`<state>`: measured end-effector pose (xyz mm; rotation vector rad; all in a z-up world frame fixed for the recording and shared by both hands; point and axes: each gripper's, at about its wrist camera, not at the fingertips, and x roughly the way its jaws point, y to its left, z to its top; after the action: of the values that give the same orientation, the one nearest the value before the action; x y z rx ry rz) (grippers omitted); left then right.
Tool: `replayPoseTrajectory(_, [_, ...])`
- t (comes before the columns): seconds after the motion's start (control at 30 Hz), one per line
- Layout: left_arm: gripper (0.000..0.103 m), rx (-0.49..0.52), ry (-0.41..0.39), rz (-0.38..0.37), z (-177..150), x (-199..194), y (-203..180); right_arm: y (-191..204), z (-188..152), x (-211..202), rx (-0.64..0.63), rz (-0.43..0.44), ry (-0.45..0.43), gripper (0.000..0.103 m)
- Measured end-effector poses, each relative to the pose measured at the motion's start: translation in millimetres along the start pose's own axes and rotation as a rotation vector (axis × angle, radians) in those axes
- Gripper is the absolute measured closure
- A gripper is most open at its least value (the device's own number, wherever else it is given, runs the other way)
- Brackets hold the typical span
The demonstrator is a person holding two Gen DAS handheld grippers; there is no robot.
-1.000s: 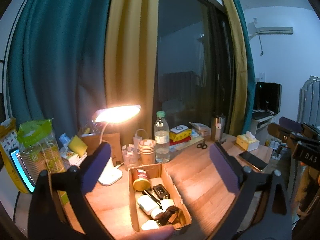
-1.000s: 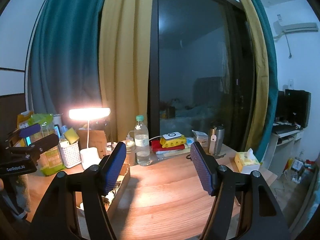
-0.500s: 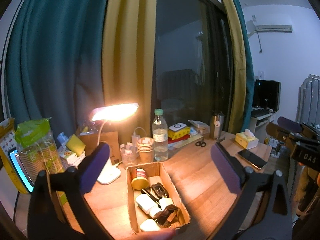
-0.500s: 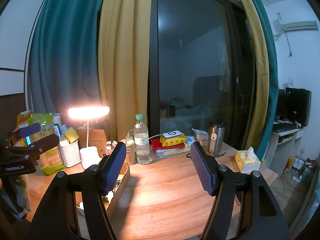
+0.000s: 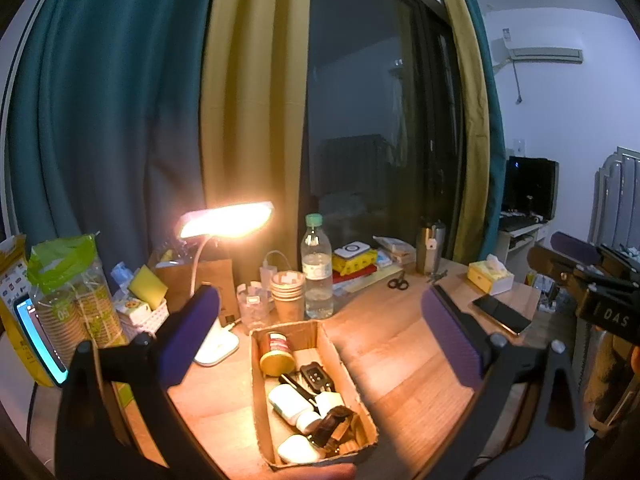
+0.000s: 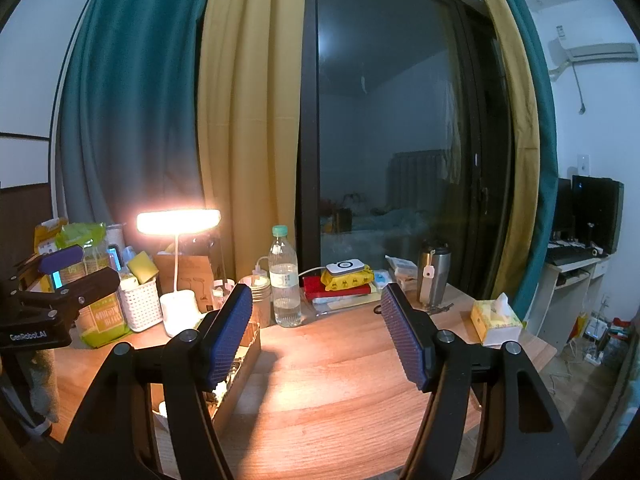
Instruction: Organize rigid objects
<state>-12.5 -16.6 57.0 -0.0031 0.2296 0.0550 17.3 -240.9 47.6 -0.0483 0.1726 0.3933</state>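
An open cardboard box (image 5: 352,380) sits on the wooden desk (image 5: 400,360). It holds a small jar with a gold lid (image 5: 276,354), a black key fob (image 5: 316,376), white cases (image 5: 288,402) and other small items. My left gripper (image 5: 320,344) is open and empty, held above the box with a finger on each side. My right gripper (image 6: 318,336) is open and empty over bare desk, to the right of the box (image 6: 236,376), whose side shows behind its left finger.
A lit desk lamp (image 5: 228,220), water bottle (image 5: 318,272), paper cups (image 5: 288,294), white basket (image 6: 140,308), stacked books (image 6: 344,284), steel tumbler (image 6: 434,278), scissors (image 5: 398,280), tissue box (image 6: 496,324) and phone (image 5: 502,312) ring the desk. Curtains and a dark window stand behind.
The left wrist view has shifted slightly, the box appearing a little further left and up. The right gripper has barely moved. Both stay open.
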Motion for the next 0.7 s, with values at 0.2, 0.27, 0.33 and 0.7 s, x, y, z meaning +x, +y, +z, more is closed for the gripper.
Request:
replayPoseTrajectory(0.2, [0.001, 0.002, 0.005, -0.003, -0.9, -0.5, -1.4, 2.5, -2.5, 0.7, -0.007, 0.005, 0.006, 0.033])
replayPoseTrajectory(0.27, [0.001, 0.003, 0.005, -0.002, -1.1, -0.8, -1.6, 2.5, -2.3, 0.9, -0.006, 0.006, 0.005, 0.033])
replayPoseTrajectory(0.33, [0.001, 0.002, 0.004, -0.002, -0.9, -0.5, -1.3, 2.7, -2.3, 0.8, -0.006, 0.005, 0.005, 0.033])
replayPoseTrajectory(0.7, [0.001, 0.003, 0.006, -0.004, -0.8, -0.4, -1.3, 3.1, -2.4, 0.4, -0.006, 0.006, 0.007, 0.033])
